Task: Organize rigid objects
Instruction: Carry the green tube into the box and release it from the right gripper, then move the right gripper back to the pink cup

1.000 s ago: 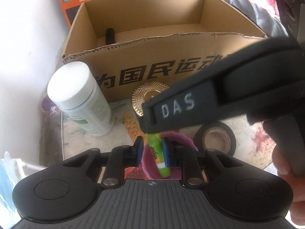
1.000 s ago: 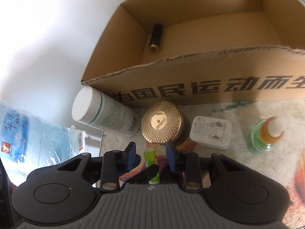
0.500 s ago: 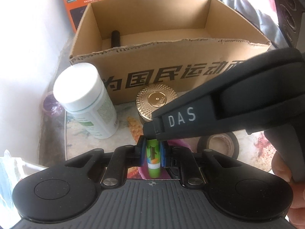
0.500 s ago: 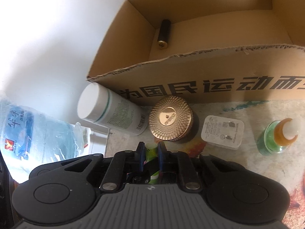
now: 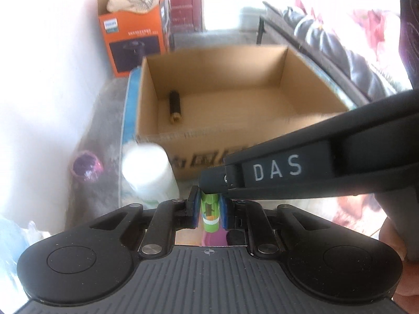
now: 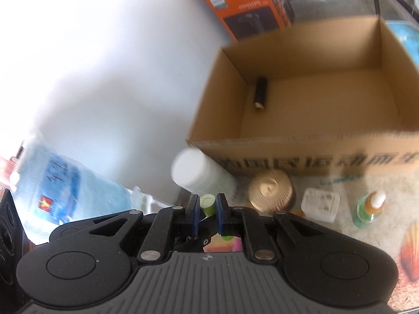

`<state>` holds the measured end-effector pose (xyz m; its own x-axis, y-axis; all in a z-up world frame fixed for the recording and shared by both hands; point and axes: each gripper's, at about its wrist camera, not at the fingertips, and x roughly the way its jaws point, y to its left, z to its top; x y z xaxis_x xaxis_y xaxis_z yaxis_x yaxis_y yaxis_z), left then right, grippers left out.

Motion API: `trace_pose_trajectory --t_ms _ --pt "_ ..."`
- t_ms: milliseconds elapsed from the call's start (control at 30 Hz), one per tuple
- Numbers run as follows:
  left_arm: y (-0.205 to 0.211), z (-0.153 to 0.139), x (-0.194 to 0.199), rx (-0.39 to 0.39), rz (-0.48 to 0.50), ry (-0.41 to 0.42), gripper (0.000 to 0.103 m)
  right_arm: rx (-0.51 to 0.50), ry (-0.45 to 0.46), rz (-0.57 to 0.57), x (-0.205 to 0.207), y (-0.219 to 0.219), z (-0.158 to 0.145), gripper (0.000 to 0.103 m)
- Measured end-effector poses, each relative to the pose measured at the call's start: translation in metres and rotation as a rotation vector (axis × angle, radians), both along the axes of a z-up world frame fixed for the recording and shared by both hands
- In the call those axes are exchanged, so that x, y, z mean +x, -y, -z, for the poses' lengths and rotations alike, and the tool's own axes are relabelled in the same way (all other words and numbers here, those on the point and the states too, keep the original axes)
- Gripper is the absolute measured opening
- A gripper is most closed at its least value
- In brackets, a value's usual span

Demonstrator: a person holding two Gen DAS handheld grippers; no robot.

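Observation:
Both grippers are shut on one small green tube with a white cap. In the left wrist view my left gripper [image 5: 208, 210] clamps the green tube [image 5: 209, 216] while the right gripper's black finger marked DAS [image 5: 277, 168] crosses above it. In the right wrist view my right gripper [image 6: 207, 210] holds the tube [image 6: 208, 204] near its cap. The open cardboard box [image 5: 262, 141] lies ahead with a black cylinder [image 5: 175, 106] on its floor, also seen in the right wrist view [image 6: 260, 94].
A white bottle [image 6: 199, 175], a gold round lid [image 6: 271, 189], a white charger [image 6: 320, 204] and a green bottle with an orange neck [image 6: 368, 208] stand before the box. An orange carton [image 5: 133, 26] is behind, a water jug [image 6: 65, 185] at left.
Both grippers closed on the green tube and lifted it up; the views now look down into the box from higher.

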<state>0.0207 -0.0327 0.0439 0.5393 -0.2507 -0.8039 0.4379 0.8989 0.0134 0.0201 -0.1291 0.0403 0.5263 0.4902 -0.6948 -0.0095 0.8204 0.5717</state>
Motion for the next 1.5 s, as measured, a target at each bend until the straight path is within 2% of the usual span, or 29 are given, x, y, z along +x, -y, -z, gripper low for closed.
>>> trace_pose_trajectory --t_ms 300,500,567,733,900,1100,1333,1500 --pt "0.003 -0.066 0.018 -0.047 -0.013 0.116 0.014 0.035 0.128 0.055 0.02 0.014 -0.065 0.015" --pt "0.016 -0.076 0.066 -0.037 -0.039 0.142 0.014 0.064 0.148 0.031 0.072 0.034 -0.076 0.015" --pt "0.021 -0.069 0.08 -0.011 -0.048 0.138 0.014 0.087 0.121 0.02 0.096 0.041 -0.071 0.015" --pt "0.024 -0.044 0.119 0.027 -0.082 0.07 0.014 0.14 0.001 -0.012 0.154 0.058 -0.04 0.014" --pt "0.028 -0.012 0.143 0.089 -0.116 -0.022 0.014 0.204 -0.153 -0.043 0.191 0.063 0.009 0.014" --pt "0.026 0.017 0.162 0.16 -0.168 -0.106 0.015 0.237 -0.289 -0.089 0.23 0.054 0.062 0.014" --pt "0.023 0.02 0.168 0.179 -0.184 -0.105 0.019 0.227 -0.371 -0.104 0.26 0.036 0.103 0.015" --pt "0.017 0.009 0.156 0.126 -0.197 -0.069 0.022 0.224 -0.325 -0.089 0.255 0.036 0.094 0.016"
